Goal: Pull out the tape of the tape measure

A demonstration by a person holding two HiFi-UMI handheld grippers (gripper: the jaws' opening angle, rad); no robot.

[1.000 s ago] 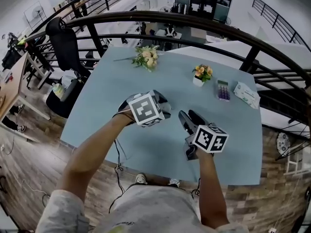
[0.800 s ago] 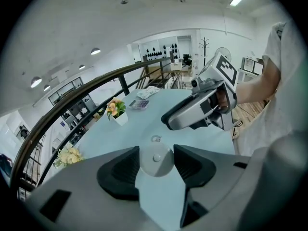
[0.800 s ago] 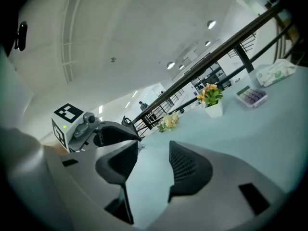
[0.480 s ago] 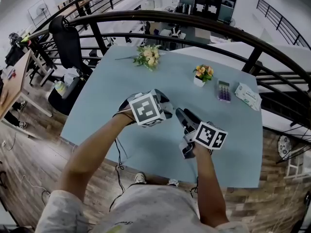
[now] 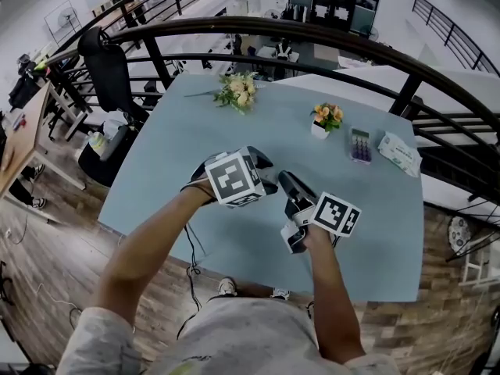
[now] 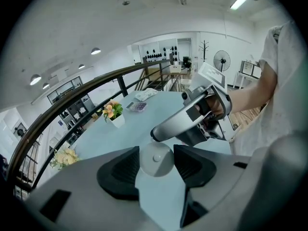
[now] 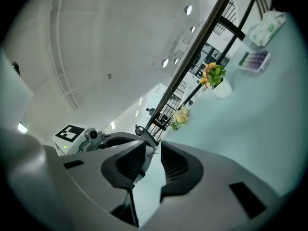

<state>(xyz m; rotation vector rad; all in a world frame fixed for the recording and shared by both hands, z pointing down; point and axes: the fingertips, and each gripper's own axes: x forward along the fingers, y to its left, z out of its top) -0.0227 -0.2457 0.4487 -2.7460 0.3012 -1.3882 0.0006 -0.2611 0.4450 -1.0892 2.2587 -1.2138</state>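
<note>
Item under inspection: the tape measure (image 6: 155,161), a round white case with a small button at its centre. It sits between the pads of my left claw (image 6: 156,151), one dark pad against each side of the case, and I record this claw as clamped on it. The case is over the near half of the table (image 5: 180,123), directly in front of me (the head view hides it under the claw's marker cube, so I cannot say whether it touches the tabletop).

The end tab (image 7: 150,151) of the tape, a small metal piece, shows in the right gripper view between the jaws of my right claw (image 7: 153,145). That claw faces the left one nose to nose, tips nearly meeting. Its jaws have just been closing and now stand narrowed. A slit of light shows beside the tab, so I record the pads as not pressing on it.

Surroundings: farther across the table, well apart from both claws, stand potted flowers (image 5: 326,119), with a calculator (image 5: 358,144) just to their right and a tissue pack (image 5: 398,153) near the right edge. A bouquet (image 5: 237,91) lies at the far edge. A dark curved railing (image 5: 312,31) runs behind the table.
</note>
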